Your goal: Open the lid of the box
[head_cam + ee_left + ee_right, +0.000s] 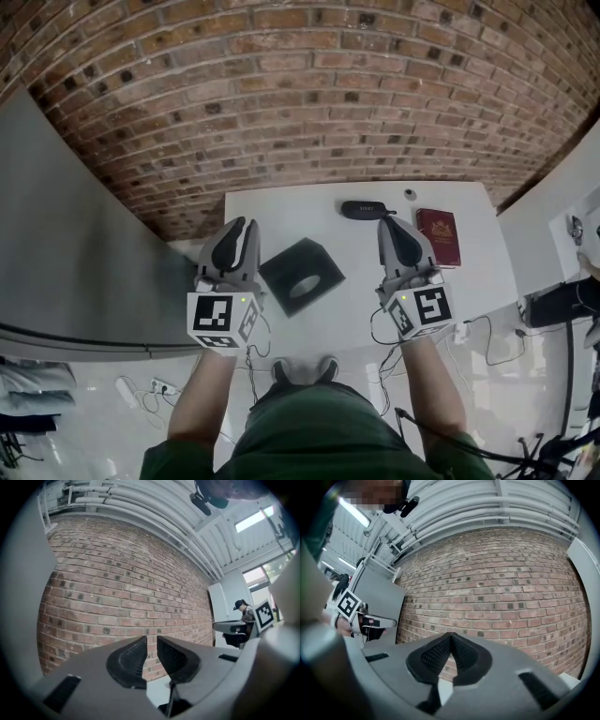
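A black square box [302, 275] with a pale oval mark on its lid lies on the white table [281, 211], turned diagonally, with its lid down. My left gripper [242, 227] hovers just left of the box, and my right gripper [394, 225] hovers to its right; neither touches it. Both point away toward the brick wall, which is all the gripper views show ahead. The left gripper [151, 641] has its jaws drawn together to a thin slit with nothing in it. The right gripper [450, 637] has its pads touching, empty.
A dark red booklet [438, 236] lies at the table's right, a black oblong case [366, 208] and a small round object [410, 194] near its far edge. Cables trail on the floor [487, 337] below the table's right side. A grey wall panel [75, 244] stands at left.
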The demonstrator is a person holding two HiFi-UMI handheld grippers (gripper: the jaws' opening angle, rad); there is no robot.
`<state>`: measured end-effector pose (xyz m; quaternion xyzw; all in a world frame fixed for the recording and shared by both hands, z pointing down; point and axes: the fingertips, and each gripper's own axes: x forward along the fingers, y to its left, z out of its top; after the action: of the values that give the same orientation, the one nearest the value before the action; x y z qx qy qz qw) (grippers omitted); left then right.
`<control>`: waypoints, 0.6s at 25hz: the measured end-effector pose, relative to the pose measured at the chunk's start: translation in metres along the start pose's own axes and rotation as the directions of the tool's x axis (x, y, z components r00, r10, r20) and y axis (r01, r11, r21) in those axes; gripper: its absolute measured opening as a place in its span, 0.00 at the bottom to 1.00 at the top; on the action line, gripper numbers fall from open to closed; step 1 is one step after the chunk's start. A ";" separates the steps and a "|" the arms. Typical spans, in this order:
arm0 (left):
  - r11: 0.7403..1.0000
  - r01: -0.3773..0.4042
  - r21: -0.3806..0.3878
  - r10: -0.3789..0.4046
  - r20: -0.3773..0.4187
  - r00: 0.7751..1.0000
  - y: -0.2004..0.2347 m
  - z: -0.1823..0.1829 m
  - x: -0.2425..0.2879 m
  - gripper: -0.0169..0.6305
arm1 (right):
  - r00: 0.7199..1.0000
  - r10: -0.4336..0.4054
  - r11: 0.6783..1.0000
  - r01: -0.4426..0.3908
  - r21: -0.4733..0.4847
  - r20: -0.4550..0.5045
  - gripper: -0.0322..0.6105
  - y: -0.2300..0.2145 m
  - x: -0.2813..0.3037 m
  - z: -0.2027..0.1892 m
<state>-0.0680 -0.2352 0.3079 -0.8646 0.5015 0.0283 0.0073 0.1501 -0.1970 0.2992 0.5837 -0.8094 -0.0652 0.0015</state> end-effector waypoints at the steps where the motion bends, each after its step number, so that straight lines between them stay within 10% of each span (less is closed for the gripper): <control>1: 1.000 0.000 -0.001 0.000 -0.002 1.000 0.000 -0.001 0.000 0.12 | 1.000 0.000 1.000 0.000 0.000 -0.001 0.05 0.000 0.000 0.000; 15: 1.000 0.005 -0.009 -0.005 -0.005 1.000 0.008 -0.005 -0.002 0.12 | 1.000 -0.005 1.000 0.005 0.003 -0.004 0.05 0.006 0.000 -0.001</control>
<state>-0.0756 -0.2374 0.3127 -0.8661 0.4991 0.0285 0.0023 0.1440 -0.1954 0.3005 0.5859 -0.8080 -0.0625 0.0022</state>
